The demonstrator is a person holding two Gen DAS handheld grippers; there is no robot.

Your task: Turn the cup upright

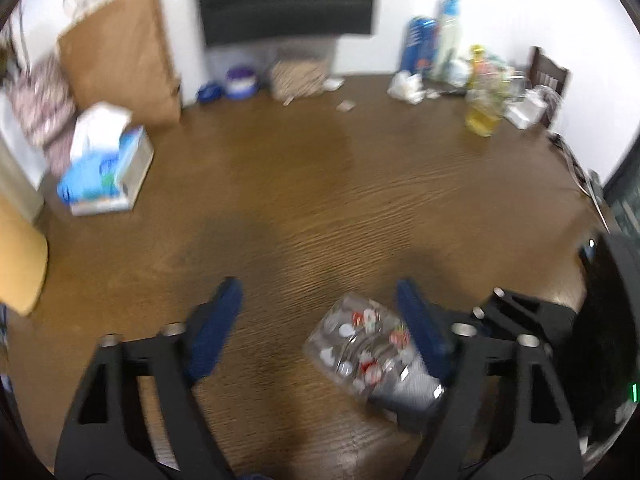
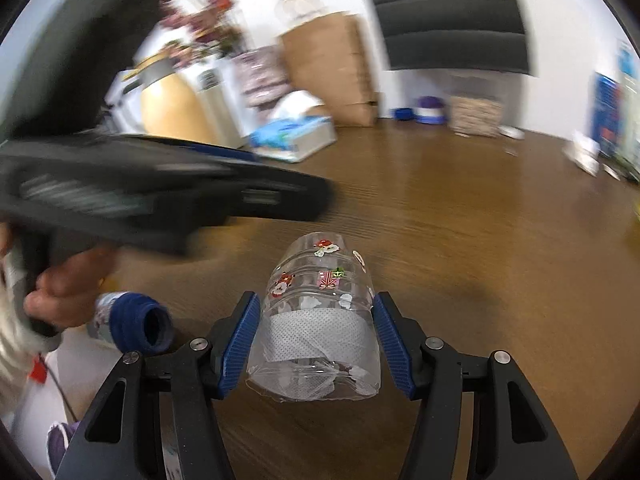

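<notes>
While lying sideways, cup (image 2: 316, 320) sits between right gripper (image 2: 316, 320) jaws.

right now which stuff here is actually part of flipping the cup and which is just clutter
Part of the job:
- clear cup with festive stickers, lying on its side
- right gripper, fingers either side of the cup
- left gripper, open, close by the cup

Just lying about:
- tissue box
- brown paper bag
- yellow bottle
- blue can
- wooden table, only the work surface
</notes>
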